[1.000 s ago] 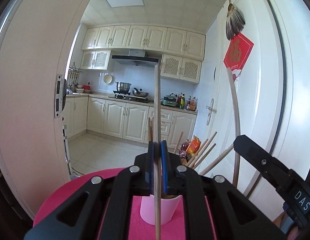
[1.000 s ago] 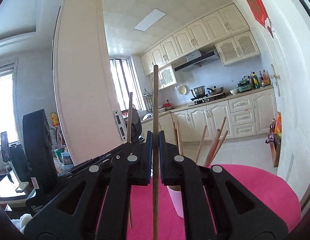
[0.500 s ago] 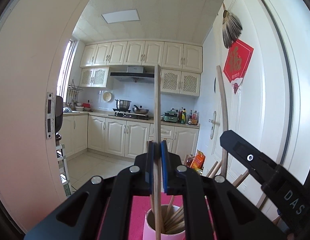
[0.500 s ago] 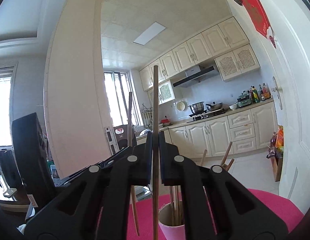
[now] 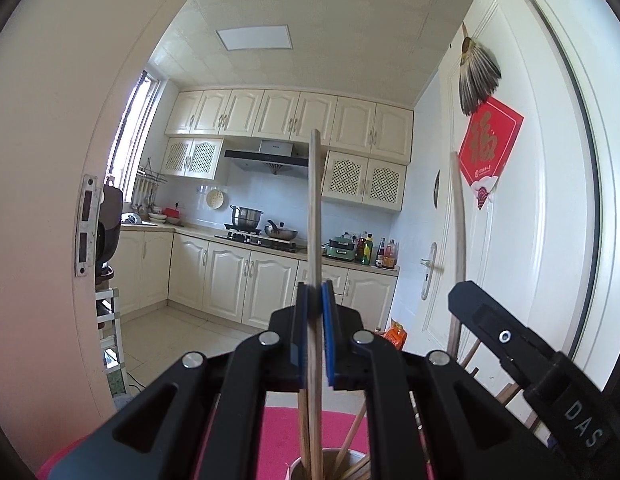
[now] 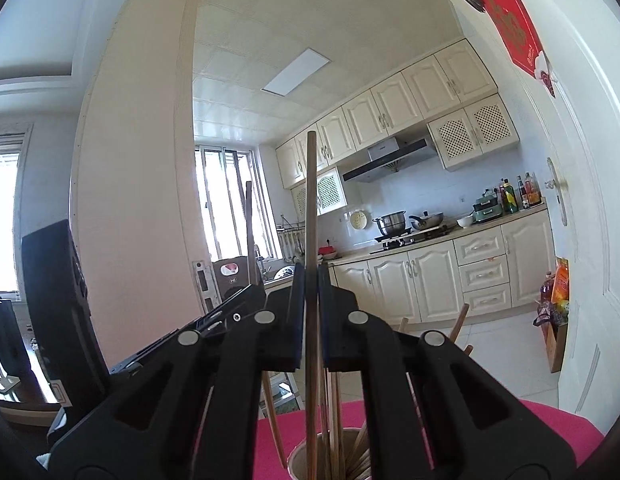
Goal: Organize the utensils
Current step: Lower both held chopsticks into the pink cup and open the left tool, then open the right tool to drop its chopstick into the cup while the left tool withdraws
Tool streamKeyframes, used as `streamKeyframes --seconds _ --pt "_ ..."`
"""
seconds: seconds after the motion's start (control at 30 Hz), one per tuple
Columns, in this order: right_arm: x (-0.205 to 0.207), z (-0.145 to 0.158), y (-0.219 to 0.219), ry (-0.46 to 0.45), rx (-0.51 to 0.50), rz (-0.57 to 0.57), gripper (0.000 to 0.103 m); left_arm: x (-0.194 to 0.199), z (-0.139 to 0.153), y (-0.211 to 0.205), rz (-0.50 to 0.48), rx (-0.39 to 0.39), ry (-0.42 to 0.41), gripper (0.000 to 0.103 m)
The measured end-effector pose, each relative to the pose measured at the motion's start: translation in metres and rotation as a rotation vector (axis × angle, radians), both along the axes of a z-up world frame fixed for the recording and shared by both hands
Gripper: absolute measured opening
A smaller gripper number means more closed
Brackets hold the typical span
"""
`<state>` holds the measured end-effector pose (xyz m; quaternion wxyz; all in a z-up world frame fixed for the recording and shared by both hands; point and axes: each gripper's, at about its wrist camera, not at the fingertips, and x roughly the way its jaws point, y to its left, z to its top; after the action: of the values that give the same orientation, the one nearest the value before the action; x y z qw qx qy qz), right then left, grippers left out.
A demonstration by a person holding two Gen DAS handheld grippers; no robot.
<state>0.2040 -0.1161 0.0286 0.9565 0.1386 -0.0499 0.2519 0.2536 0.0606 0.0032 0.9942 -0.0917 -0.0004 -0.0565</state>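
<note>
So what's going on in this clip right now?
A person holds two grippers, each shut on one upright wooden chopstick. The left gripper holds its chopstick over a round cup already holding more chopsticks, on a pink mat. The right gripper holds its chopstick above the same cup. Neither is released yet.

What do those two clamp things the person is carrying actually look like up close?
Both are black plastic tongs with angular, cut-out arms joined by round silver rivets. The left tongs end in bright blue pads. The right tongs are the same build, and from the left camera their black side carries white "DAS" lettering. No cables or sleeves show.
</note>
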Motion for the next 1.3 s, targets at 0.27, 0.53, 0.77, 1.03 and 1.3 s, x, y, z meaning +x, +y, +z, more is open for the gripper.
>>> streamKeyframes --seconds 0.27,0.53,0.77,1.03,1.3 --pt "0.004 -0.004 0.003 -0.009 0.003 -0.032 0.006 0.013 -0.016 -0.002 0.005 0.001 0.030 0.007" --pt "0.009 -0.004 0.007 -0.029 -0.005 -0.081 0.007 0.021 -0.022 -0.009 -0.009 0.039 0.082 0.020" --pt "0.011 -0.003 0.008 -0.027 -0.016 -0.095 0.007 0.015 -0.015 -0.010 0.021 0.075 0.074 0.034" --pt "0.008 0.000 0.009 -0.039 -0.015 -0.111 0.007 0.007 -0.010 -0.005 0.058 0.096 0.103 0.041" --pt "0.006 -0.005 0.018 -0.049 -0.072 -0.132 0.007 -0.002 -0.012 0.000 0.085 0.120 0.129 0.045"
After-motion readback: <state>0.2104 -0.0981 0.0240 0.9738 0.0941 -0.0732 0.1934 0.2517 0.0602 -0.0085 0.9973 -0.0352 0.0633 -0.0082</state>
